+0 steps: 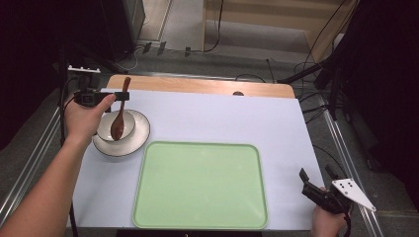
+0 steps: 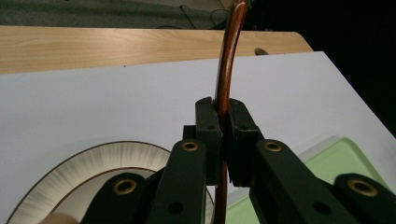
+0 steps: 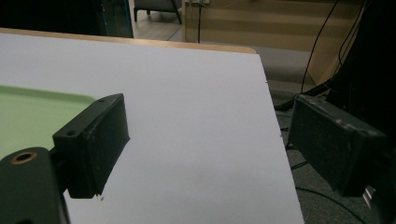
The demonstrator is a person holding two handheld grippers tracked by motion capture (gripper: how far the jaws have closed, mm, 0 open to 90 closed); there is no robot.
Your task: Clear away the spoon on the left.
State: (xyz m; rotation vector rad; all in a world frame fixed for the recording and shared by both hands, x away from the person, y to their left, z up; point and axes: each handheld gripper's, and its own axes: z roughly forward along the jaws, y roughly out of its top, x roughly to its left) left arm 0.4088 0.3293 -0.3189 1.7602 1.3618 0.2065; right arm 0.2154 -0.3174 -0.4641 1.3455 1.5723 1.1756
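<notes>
High view, items on the table [image 1: 207,116], white-covered with a wooden strip along the far edge:

Left hand-held gripper [image 1: 122,95] — at the far left, held in the person's left hand [image 1: 84,118]; jaws clamped tight on the handle of a brown wooden spoon [image 1: 119,111]. In the left gripper view the two black jaws of this hand-held gripper [image 2: 223,123] pinch the spoon [image 2: 227,60] partway along its handle, the handle rising above them and curving slightly, and running on below between the arms.

Spoon — hangs near-upright from the left hand-held gripper, bowl end down, over a small white bowl [image 1: 128,129]. Whether the spoon's tip touches the bowl cannot be told.

Bowl — sits on a white plate [image 1: 141,140] with a dark rim line; the plate's rim [image 2: 93,156] shows beneath the jaws in the left gripper view.

Green tray [image 1: 200,185] — near centre of the table, just beside the plate on its right, nothing lying in it.

Right hand-held gripper [image 1: 316,175] — at the near right corner of the table, held in the right hand [image 1: 327,222], well apart from the spoon. Jaws spread wide, holding nothing; in the right gripper view this hand-held gripper [image 3: 208,140] hangs over the table's right edge — one jaw above the white surface near the tray's corner [image 3: 42,109], the other beyond the edge, above the floor [image 3: 322,200].
</notes>
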